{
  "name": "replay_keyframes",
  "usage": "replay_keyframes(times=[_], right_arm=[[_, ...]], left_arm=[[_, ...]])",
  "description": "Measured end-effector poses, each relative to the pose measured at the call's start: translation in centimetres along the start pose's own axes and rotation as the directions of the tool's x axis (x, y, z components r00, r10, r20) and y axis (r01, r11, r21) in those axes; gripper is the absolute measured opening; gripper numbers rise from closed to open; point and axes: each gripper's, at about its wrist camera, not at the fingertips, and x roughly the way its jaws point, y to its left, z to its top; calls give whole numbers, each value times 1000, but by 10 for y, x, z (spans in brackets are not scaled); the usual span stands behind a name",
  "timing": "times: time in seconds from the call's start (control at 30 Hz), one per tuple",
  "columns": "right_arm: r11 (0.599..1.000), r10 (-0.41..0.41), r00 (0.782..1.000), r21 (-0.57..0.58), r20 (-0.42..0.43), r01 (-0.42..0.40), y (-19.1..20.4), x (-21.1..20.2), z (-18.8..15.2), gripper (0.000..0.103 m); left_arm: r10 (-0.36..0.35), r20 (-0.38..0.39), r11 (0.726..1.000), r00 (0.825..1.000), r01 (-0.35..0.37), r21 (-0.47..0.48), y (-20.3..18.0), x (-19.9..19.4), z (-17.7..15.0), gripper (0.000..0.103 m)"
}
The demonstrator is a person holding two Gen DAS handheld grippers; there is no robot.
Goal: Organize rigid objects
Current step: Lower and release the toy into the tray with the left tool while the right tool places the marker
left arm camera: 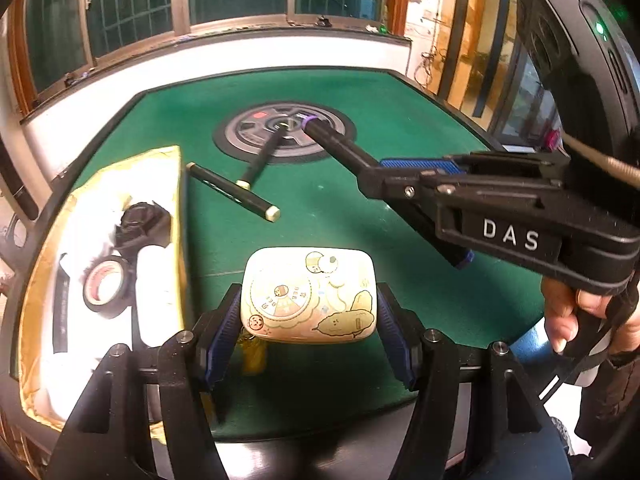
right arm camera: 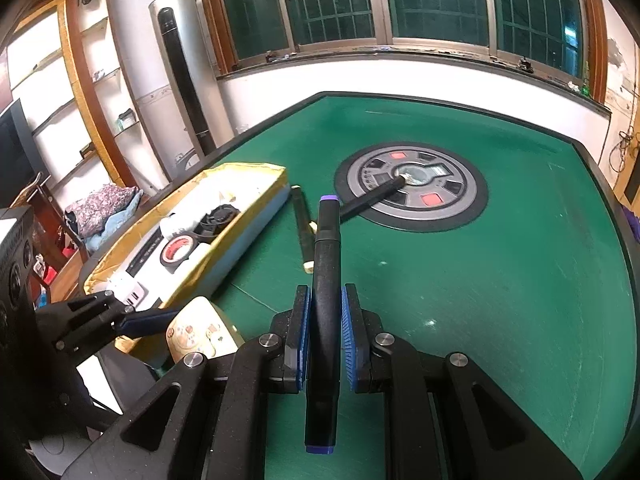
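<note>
Right now my left gripper (left arm camera: 308, 312) is clenched on the cream cartoon case (left arm camera: 310, 294), pads pressed to its two short sides, with a yellow charm (left arm camera: 252, 354) dangling beneath at about 7 o'clock of it. My right gripper (right arm camera: 325, 336) is clamped around the black marker (right arm camera: 326, 300) near its middle, the purple-ringed tip pointing away to 12 o'clock and the purple butt sticking back toward me at 6. The case looks like a hard, glossy shell: light, stiff, and I'd judge a bit slippery on those rounded edges, so the flat sides where my ribbed pads (left arm camera: 224, 336) sit are the sensible hold, and I wouldn't squeeze harder than needed. The marker is a rigid, light plastic barrel; gripped close to its centre it should not swing, though a smooth round body could roll between the pads if I tilt it. On the green table (right arm camera: 520, 280) two gold-ended black pens remain: one pen (left arm camera: 232, 192) lies just beside the box rim, the other pen (left arm camera: 262, 156) rests with its far end on the round centre disc (right arm camera: 460, 204). Both are thin and stiff, best pinched mid-barrel. The yellow-lined box (left arm camera: 178, 216) sits at 9 o'clock of the left view, already holding a tape roll (left arm camera: 106, 286) and a dark object I can't identify.
</note>
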Motion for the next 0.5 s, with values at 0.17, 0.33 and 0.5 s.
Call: replay_keyframes(times=[0.17, 0.33, 0.5], right_arm=[[999, 22, 1000, -25, 5, -22, 14, 3, 6, 13], [999, 35, 999, -39, -6, -36, 23, 10, 6, 14], [998, 41, 999, -39, -15, -42, 26, 14, 6, 14]], left_arm=[[10, 36, 999, 999, -9, -37, 19, -10, 6, 63], [23, 66, 994, 998, -16, -106, 56, -25, 12, 63], [48, 68, 977, 997, -32, -211, 109, -31, 14, 63]])
